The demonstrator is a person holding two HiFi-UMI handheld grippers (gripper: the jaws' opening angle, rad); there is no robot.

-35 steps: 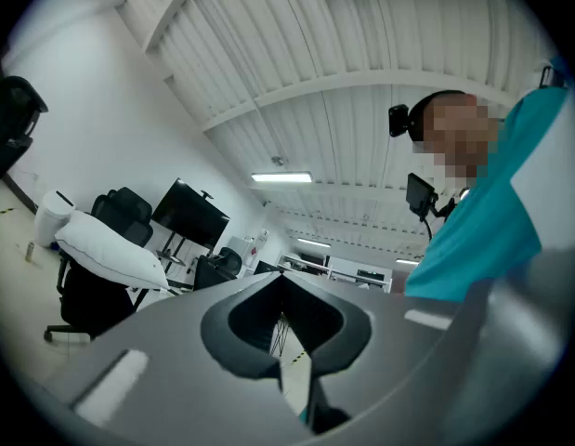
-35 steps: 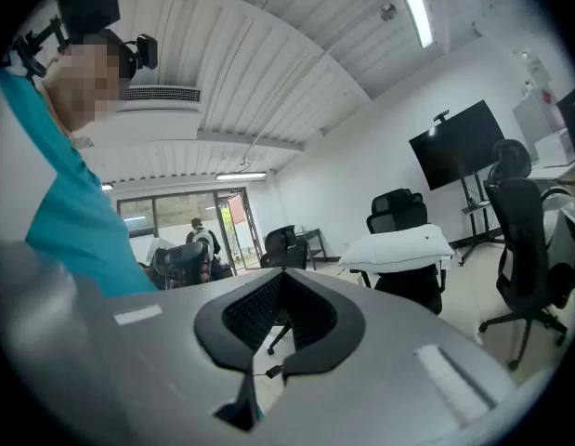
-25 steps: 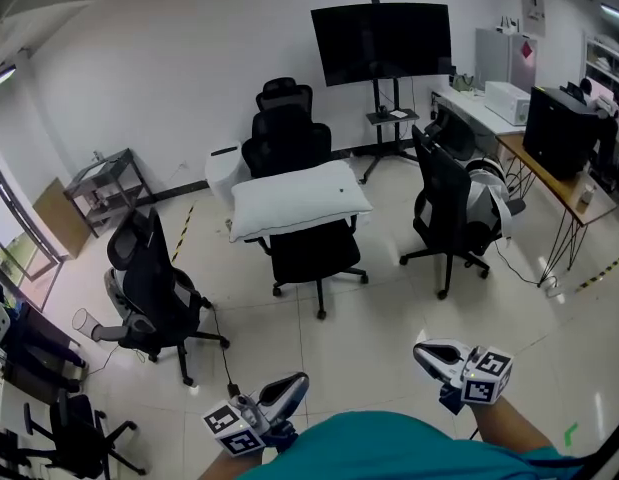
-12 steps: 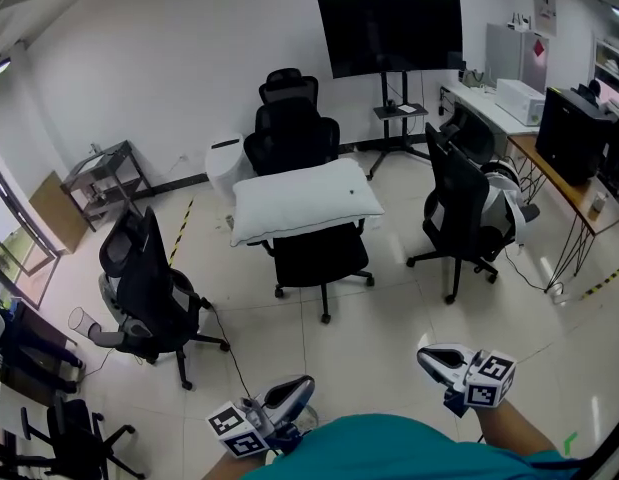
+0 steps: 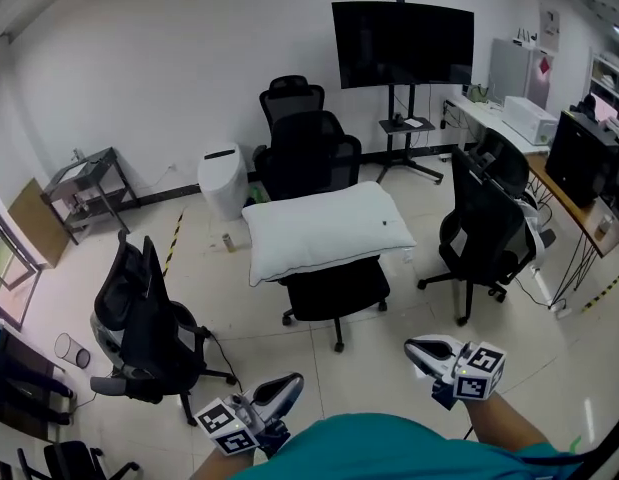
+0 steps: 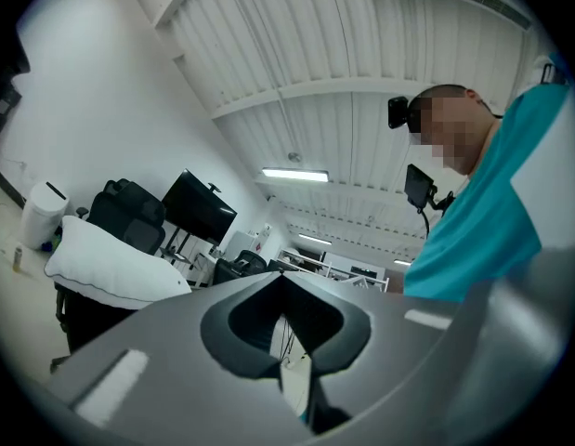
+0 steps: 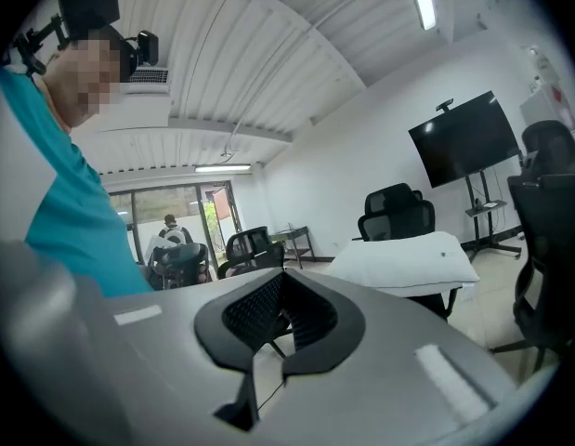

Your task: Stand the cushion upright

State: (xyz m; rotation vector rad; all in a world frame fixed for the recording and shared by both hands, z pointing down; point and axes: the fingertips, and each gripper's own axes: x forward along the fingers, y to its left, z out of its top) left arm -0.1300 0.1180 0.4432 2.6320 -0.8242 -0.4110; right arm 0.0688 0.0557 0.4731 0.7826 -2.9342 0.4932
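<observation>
The white rectangular fabric cushion (image 5: 324, 230) is lying flat on the black office chair (image 5: 337, 290), closer than a second ago because I am approaching. My left gripper (image 5: 287, 385) and right gripper (image 5: 417, 348) are riding low, jaws together, empty.

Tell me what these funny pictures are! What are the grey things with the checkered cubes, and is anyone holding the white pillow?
A person holds two grabbing tools: the left gripper and the right gripper. The room picture comes from a camera on the person's head, looking down. The other two come from cameras riding on each tool. Both tools' fingers are together, holding nothing. The cushion lies flat on a chair, untouched, across the floor.
</observation>
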